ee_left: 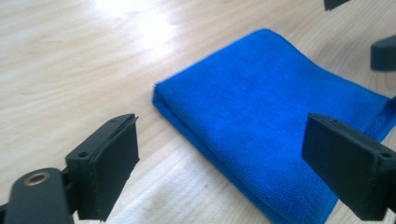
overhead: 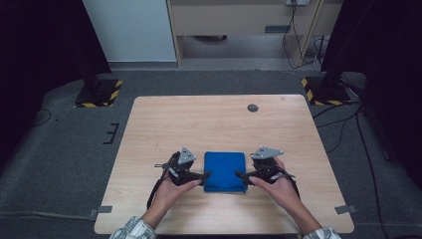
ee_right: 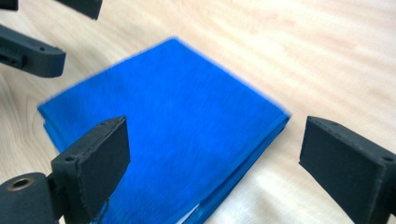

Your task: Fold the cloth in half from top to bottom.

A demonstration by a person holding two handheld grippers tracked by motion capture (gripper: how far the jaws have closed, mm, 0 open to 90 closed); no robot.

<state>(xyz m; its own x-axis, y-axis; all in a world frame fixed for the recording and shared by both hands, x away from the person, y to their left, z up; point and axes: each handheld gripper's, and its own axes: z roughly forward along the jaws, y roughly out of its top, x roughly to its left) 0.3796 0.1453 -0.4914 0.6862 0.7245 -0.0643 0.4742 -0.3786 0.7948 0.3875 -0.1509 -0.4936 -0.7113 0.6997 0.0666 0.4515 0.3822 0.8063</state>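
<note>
While the folded blue microfibre cloth [overhead: 225, 171] lies flat near the front edge of the pale wooden table [overhead: 214, 119], the left gripper [overhead: 201, 176] and right gripper [overhead: 240, 175] flank it, jaws wide and empty. To lift cleanly, each should pinch every layer at its side.

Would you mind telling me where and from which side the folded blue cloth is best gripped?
Probably at the blue cloth's side edges, each gripper coming in level from its own side. It lies flat and folded on the table, and its stacked layers show there for pinching.
</note>
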